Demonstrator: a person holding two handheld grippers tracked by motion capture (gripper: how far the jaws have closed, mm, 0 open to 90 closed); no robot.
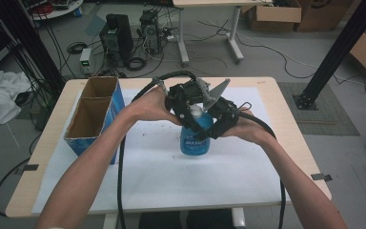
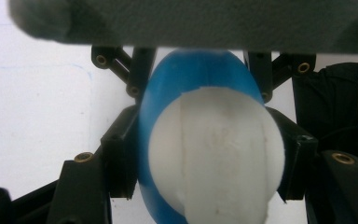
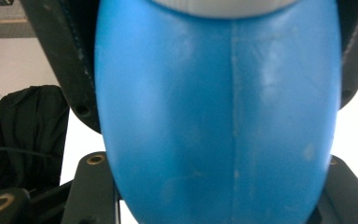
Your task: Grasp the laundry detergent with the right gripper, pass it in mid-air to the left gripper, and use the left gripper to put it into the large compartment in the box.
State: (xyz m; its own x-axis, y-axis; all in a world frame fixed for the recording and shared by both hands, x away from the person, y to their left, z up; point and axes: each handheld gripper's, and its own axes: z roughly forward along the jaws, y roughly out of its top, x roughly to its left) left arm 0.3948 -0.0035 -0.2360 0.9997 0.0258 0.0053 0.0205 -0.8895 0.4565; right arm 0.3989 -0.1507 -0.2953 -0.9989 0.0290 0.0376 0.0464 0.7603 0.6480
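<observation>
I have both claws on the blue bottle [image 1: 195,138], which stands upright on the white sheet [image 1: 162,176] near the middle of the surface [image 1: 286,109]. My left claw [image 1: 187,106] comes in from the left and sits over the top of the bottle; in the left gripper view its jaws press against both sides of the blue body [image 2: 186,74] just beneath the white cap [image 2: 214,154], so it is closed on the bottle. My right claw [image 1: 214,125] reaches in from the right, lower down; in the right gripper view the blue body [image 3: 214,116] sits close between its jaws, pressed at both flanks, so it is gripping the bottle too. The two claws are crowded together, touching or nearly so; I cannot tell which. To the left on the surface stands an open cardboard box [image 1: 95,114] with blue outer walls and two compartments, well apart from the bottle.
</observation>
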